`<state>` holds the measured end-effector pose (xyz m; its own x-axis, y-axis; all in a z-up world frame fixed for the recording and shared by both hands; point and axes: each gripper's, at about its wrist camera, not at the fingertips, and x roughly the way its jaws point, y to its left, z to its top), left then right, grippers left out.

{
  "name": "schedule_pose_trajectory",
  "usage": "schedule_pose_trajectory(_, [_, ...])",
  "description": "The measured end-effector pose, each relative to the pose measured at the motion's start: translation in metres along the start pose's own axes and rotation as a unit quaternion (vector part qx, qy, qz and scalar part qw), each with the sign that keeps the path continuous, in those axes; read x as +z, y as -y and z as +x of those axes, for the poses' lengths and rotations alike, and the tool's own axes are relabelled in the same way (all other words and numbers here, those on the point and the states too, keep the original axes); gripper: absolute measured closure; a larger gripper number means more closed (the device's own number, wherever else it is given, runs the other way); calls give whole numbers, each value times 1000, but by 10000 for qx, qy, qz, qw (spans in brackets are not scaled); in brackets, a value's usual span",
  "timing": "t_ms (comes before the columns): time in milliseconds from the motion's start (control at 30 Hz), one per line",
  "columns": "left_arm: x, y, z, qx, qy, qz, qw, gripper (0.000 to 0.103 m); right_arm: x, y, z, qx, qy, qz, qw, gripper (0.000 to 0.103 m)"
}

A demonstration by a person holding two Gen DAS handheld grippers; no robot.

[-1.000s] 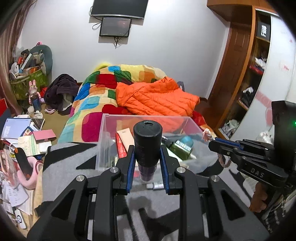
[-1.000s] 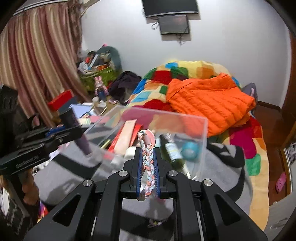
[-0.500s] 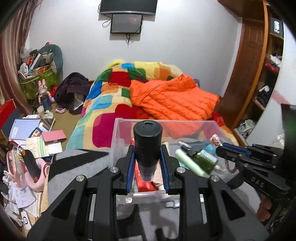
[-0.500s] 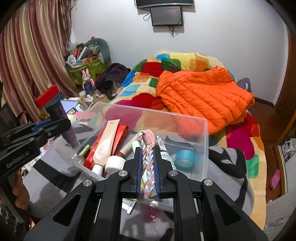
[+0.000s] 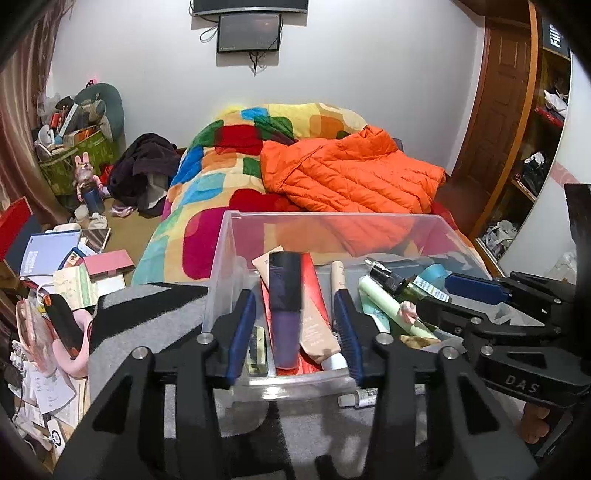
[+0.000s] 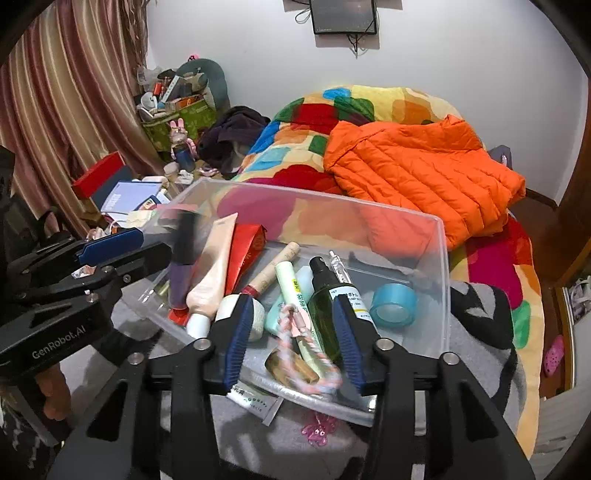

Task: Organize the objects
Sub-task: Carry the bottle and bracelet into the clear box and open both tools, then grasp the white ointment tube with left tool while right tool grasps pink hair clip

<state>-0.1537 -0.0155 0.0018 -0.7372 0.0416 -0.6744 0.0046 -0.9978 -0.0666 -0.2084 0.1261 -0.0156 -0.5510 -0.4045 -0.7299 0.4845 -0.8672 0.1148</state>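
Purple bottle (image 5: 284,314) and, seemingly, blurred braided cord (image 6: 306,343) drop into clear bin (image 6: 441,266); my left tool (image 5: 293,325) and right tool (image 6: 291,332) have just been opening, pads clear.

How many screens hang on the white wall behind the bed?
2. A wide screen at the picture's top edge, partly cut off, and a smaller screen directly below it. Others may lie outside the view.
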Motion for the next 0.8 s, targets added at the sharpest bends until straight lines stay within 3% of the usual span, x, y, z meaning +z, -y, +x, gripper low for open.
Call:
schedule_pose_trajectory(100, [0,3,-7,-20,39,42,10000,53,0,1,-10,95,43,20,9999,58])
schedule_pose_trajectory(167, [-1,5,-12,-30,80,86,9999,45,-2,3,-18,135,88,44,9999,52])
schedule_pose_trajectory(267, [-4,11,-21,-138,108,133,9998,34,-6,5,-31,71,176,24,9998,51])
schedule_pose_trajectory(433, [-12,23,-32,-200,105,295,9993,29,-16,10,-53,-59,302,-41,9995,50])
schedule_pose_trajectory(567, [-20,31,-36,-248,45,396,9989,29,-27,15,-66,-193,365,-64,9991,42])
schedule_pose_trajectory(800, [-44,40,-23,-434,-342,451,9975,29,-56,28,-59,-183,63,114,9997,41])
